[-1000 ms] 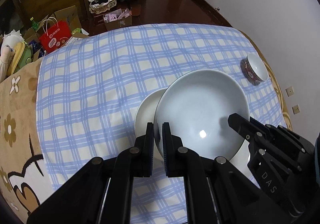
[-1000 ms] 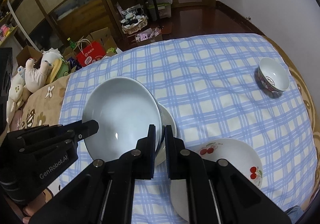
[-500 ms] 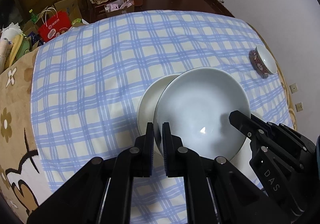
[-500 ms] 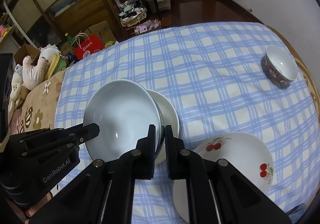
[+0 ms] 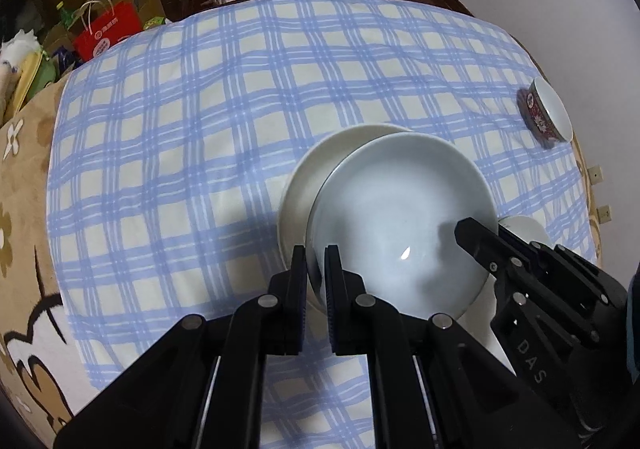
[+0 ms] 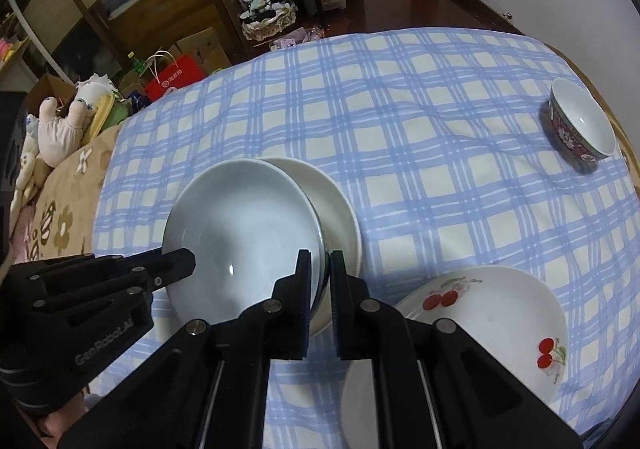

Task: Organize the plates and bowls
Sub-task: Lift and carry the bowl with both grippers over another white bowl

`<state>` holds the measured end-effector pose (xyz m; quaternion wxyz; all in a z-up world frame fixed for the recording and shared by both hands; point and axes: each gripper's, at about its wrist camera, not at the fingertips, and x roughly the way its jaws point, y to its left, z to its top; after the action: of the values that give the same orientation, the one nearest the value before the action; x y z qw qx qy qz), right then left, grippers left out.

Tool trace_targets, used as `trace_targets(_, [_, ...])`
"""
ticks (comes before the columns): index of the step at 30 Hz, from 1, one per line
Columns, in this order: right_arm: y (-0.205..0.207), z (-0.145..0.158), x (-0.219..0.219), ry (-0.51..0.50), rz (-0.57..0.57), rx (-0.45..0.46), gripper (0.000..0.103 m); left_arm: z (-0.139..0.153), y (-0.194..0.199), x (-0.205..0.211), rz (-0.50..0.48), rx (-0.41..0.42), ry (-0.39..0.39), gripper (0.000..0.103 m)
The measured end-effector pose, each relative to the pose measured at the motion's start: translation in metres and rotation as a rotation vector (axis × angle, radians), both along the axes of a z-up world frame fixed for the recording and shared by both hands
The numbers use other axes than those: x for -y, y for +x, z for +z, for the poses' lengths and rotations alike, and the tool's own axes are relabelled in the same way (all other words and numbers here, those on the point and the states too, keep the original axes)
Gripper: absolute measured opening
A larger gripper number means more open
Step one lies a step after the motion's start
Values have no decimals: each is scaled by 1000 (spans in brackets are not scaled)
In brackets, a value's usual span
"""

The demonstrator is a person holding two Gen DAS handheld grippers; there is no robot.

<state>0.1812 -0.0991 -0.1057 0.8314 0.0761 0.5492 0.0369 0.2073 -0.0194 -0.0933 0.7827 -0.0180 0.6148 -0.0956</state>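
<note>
Stacking step: left gripper (image 5: 316,269) and right gripper (image 6: 320,273) clenched on pale bowl (image 6: 244,229) rims; next, settle it squarely into cream plate (image 6: 336,209) at two o'clock, then release.

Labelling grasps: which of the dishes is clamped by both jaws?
The pale blue-grey plate, gripped at opposite rims; the cream plate lies beneath it, the cherry plate and patterned bowl untouched.

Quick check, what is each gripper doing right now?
Left gripper: closed on the near-left rim of the pale blue-white ceramic bowl.
Right gripper: closed on the opposite rim of the same bowl.
</note>
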Motion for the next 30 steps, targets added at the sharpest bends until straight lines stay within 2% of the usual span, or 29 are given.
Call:
trace_targets(5, [0, -10, 5, 24, -8, 5, 10, -16, 0, 1, 9, -12, -4, 9])
trace_targets(10, [2, -17, 9, 45, 6, 13, 10, -22, -2, 5, 2, 26, 22, 9])
trace_targets(14, [4, -20, 5, 23, 37, 24, 10, -23, -2, 9, -20, 62, 54, 10])
trace_targets(19, [5, -22, 9, 54, 10, 23, 10, -25, 0, 12, -31, 76, 79, 10])
trace_targets(22, [2, -24, 4, 17, 27, 20, 10, -25, 1, 13, -44, 98, 92, 9])
trace_targets(25, [3, -24, -2, -27, 44, 25, 10, -25, 1, 10, -50, 108, 88, 10])
trace_targets(30, [6, -25, -2, -14, 47, 20, 10, -26, 3, 4, -44, 105, 58, 9])
